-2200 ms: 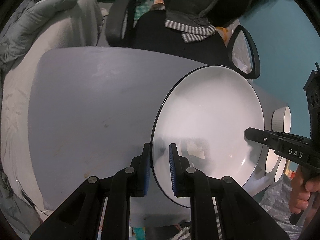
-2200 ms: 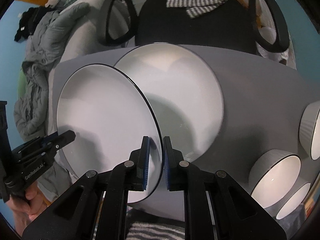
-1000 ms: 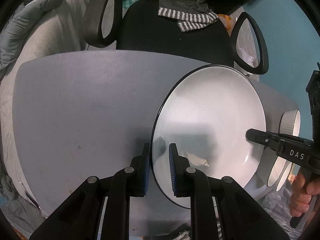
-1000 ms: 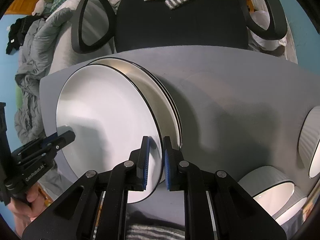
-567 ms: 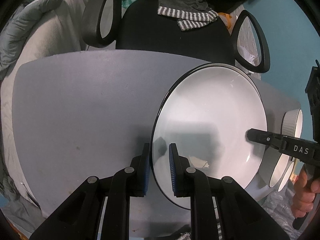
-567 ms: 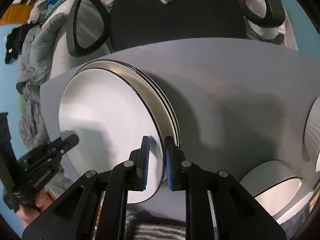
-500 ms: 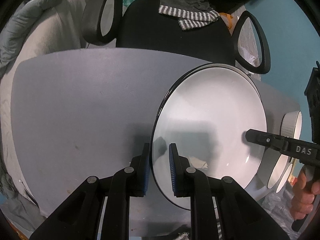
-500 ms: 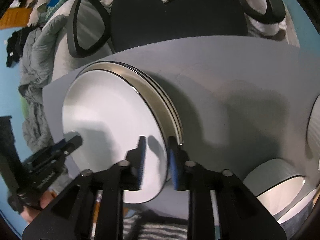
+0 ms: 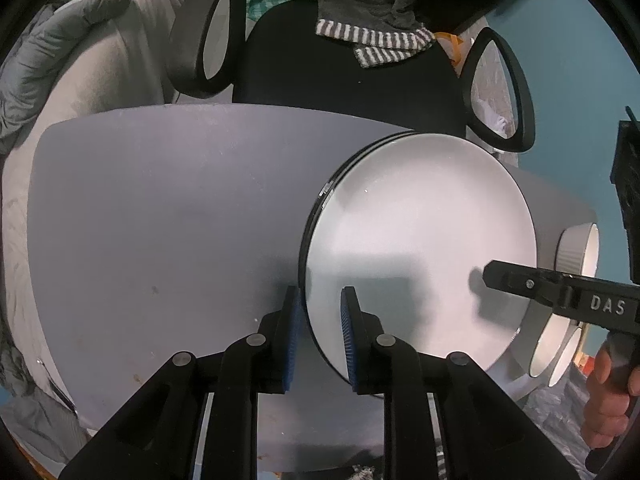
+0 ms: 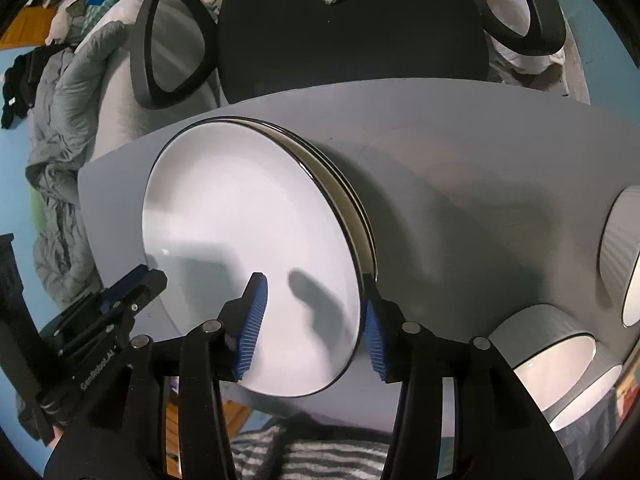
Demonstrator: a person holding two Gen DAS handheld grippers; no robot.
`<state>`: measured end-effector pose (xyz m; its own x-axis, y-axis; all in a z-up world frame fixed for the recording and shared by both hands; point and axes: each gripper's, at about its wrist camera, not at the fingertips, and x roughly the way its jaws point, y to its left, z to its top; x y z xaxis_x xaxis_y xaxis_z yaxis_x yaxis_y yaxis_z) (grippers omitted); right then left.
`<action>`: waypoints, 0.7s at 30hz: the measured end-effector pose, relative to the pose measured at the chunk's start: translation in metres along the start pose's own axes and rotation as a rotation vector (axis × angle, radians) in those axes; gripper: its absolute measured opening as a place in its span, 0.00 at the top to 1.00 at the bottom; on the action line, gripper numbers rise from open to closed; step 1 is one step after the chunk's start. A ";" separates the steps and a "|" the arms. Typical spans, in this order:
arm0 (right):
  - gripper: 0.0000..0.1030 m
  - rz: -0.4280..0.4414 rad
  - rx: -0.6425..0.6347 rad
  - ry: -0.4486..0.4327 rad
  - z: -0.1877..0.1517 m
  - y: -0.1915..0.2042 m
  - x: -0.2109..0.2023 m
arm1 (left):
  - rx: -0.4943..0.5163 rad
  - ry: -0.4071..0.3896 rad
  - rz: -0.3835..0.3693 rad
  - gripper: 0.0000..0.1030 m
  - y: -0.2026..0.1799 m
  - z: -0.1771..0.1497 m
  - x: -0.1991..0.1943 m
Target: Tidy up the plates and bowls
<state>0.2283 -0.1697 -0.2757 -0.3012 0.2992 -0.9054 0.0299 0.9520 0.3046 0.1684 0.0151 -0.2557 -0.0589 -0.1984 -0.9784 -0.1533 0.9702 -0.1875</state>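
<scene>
Top plate set on the stack, both hand-held grippers letting go

My right hand-held gripper (image 10: 312, 320) is released, jaws wide astride the plate (image 10: 248, 248) rim; my left hand-held gripper (image 9: 320, 332) looks slack, pads just off the rim. The plate lies on the stack (image 10: 352, 208) mid-desk (image 9: 160, 200), bowls (image 10: 552, 344) to the right. Pulling back carelessly could snag the rim and slide the plate off the stack
</scene>
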 end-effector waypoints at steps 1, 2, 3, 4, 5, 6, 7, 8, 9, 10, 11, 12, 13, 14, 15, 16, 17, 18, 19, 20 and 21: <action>0.54 -0.004 0.001 -0.002 0.000 0.000 -0.001 | 0.003 -0.004 -0.001 0.81 0.000 -0.002 -0.002; 0.54 -0.006 0.000 -0.003 -0.001 0.000 -0.001 | 0.004 -0.006 0.001 0.81 0.000 -0.003 -0.003; 0.54 -0.010 -0.002 -0.004 -0.001 0.001 0.000 | 0.006 -0.010 0.002 0.81 0.000 -0.006 -0.005; 0.54 -0.014 -0.005 -0.004 -0.001 0.001 -0.001 | 0.007 -0.012 0.002 0.81 0.000 -0.008 -0.006; 0.54 -0.017 -0.006 -0.004 -0.001 0.002 0.000 | 0.006 -0.015 0.001 0.81 0.000 -0.010 -0.007; 0.54 -0.021 -0.008 -0.005 -0.002 0.003 -0.001 | 0.006 -0.017 0.001 0.81 0.000 -0.012 -0.008; 0.54 -0.027 -0.012 -0.007 -0.003 0.004 -0.001 | 0.007 -0.022 0.002 0.81 0.000 -0.015 -0.010; 0.54 -0.034 -0.019 -0.011 -0.004 0.006 -0.001 | 0.008 -0.026 0.005 0.81 0.000 -0.017 -0.011; 0.55 -0.040 -0.023 -0.013 -0.005 0.006 -0.001 | 0.010 -0.031 0.012 0.80 -0.001 -0.020 -0.013; 0.54 -0.048 -0.029 -0.017 -0.007 0.007 -0.002 | 0.014 -0.034 0.017 0.80 -0.001 -0.022 -0.014; 0.54 -0.062 -0.039 -0.022 -0.008 0.009 -0.003 | 0.019 -0.037 0.022 0.80 -0.001 -0.025 -0.015; 0.52 -0.078 -0.047 -0.026 -0.009 0.010 -0.003 | 0.022 -0.040 0.025 0.79 -0.001 -0.027 -0.016; 0.51 -0.113 -0.056 -0.033 -0.010 0.011 -0.004 | 0.023 -0.043 0.027 0.78 0.000 -0.031 -0.017; 0.50 -0.144 -0.070 -0.048 -0.011 0.012 -0.006 | 0.022 -0.047 0.026 0.76 0.000 -0.033 -0.018; 0.50 -0.150 -0.084 -0.057 -0.012 0.012 -0.008 | 0.021 -0.050 0.025 0.76 0.001 -0.035 -0.019; 0.50 -0.151 -0.089 -0.058 -0.013 0.012 -0.008 | 0.018 -0.057 0.023 0.76 0.001 -0.038 -0.021; 0.50 -0.154 -0.093 -0.059 -0.014 0.012 -0.009 | 0.017 -0.058 0.022 0.76 0.001 -0.040 -0.022; 0.50 -0.156 -0.094 -0.061 -0.015 0.012 -0.009 | 0.017 -0.059 0.020 0.76 0.002 -0.042 -0.023; 0.50 -0.163 -0.099 -0.068 -0.016 0.011 -0.009 | 0.016 -0.063 0.019 0.76 0.002 -0.046 -0.024; 0.50 -0.170 -0.103 -0.073 -0.017 0.011 -0.009 | 0.017 -0.065 0.021 0.76 0.002 -0.048 -0.025; 0.50 -0.176 -0.106 -0.079 -0.020 0.011 -0.009 | 0.018 -0.069 0.022 0.76 0.002 -0.051 -0.026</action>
<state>0.2125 -0.1630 -0.2582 -0.2169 0.1369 -0.9666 -0.1180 0.9792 0.1652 0.1190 0.0153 -0.2258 0.0063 -0.1671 -0.9859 -0.1348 0.9768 -0.1664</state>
